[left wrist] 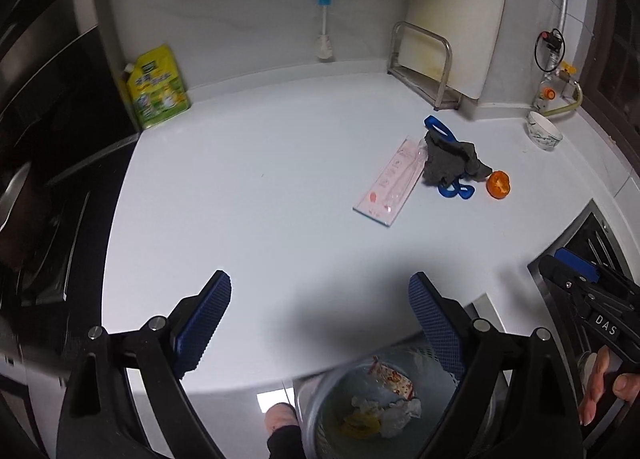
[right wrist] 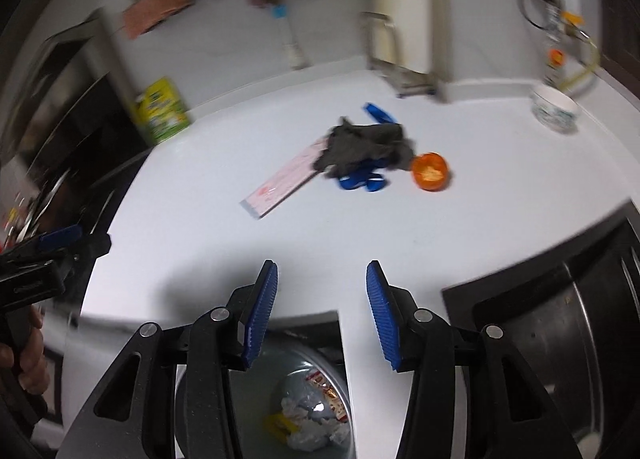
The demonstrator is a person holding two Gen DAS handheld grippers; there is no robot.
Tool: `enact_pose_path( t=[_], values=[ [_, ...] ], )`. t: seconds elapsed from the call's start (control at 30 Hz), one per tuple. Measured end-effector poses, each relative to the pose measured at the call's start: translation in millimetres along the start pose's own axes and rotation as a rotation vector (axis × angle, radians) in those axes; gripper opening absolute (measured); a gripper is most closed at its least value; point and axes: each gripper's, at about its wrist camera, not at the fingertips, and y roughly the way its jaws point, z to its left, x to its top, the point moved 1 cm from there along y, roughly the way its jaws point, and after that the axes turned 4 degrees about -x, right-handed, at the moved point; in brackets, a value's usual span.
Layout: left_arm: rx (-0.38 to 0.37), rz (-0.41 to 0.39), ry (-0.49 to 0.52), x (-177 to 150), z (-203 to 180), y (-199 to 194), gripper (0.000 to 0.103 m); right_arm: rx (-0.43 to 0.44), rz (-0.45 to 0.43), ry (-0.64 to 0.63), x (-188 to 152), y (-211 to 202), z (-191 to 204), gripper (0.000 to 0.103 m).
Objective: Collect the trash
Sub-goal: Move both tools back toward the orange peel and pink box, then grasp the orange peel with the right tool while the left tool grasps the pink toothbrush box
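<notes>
An orange peel [left wrist: 498,185] lies on the white counter [left wrist: 260,187], right of a grey rag [left wrist: 450,163] draped over blue scissors [left wrist: 456,191] and a pink flat package [left wrist: 394,183]. The right wrist view shows the peel [right wrist: 431,171], rag [right wrist: 364,147], scissors [right wrist: 362,181] and package [right wrist: 286,183]. A trash bin [left wrist: 320,399] below the counter edge holds crumpled paper and wrappers; it also shows in the right wrist view [right wrist: 340,383]. My left gripper [left wrist: 320,319] is open and empty above the bin. My right gripper [right wrist: 322,311] is open and empty over the counter's front edge.
A yellow-green detergent pouch [left wrist: 158,87] stands at the back left. A metal rack [left wrist: 424,63] and cutting board lean on the back wall. A white bowl [left wrist: 544,130] sits at the back right. A sink [right wrist: 560,339] lies to the right, a stove [left wrist: 40,219] to the left.
</notes>
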Motion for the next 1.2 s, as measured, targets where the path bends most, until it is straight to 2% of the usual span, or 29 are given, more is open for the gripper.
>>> enact_pose_path(
  t=[0.3,0.47,0.67,0.97,1.2],
  values=[
    [-0.093,-0.039,0.092,52.0,9.8,55.7,0.089,-0.143,-0.053,0.080,15.6,26.6,-6.0,0.049],
    [-0.135,-0.017,0.119,64.7,-5.3,94.0,0.089,-0.185,-0.074,0.112,25.6,44.2,-20.7,0.049],
    [-0.182,-0.032,0.152,72.8,-23.0,125.4,0.089,-0.239,-0.081,0.103,36.5,65.9,-47.3,0.050],
    [-0.193,-0.016,0.190,75.3,-40.1,163.1,0.089,-0.234,-0.079,0.093,47.9,94.7,-63.3,0.053],
    [-0.200,-0.001,0.198,76.3,-40.8,180.7,0.089,-0.229,-0.077,0.140,59.1,114.4,-71.5,0.053]
  ],
)
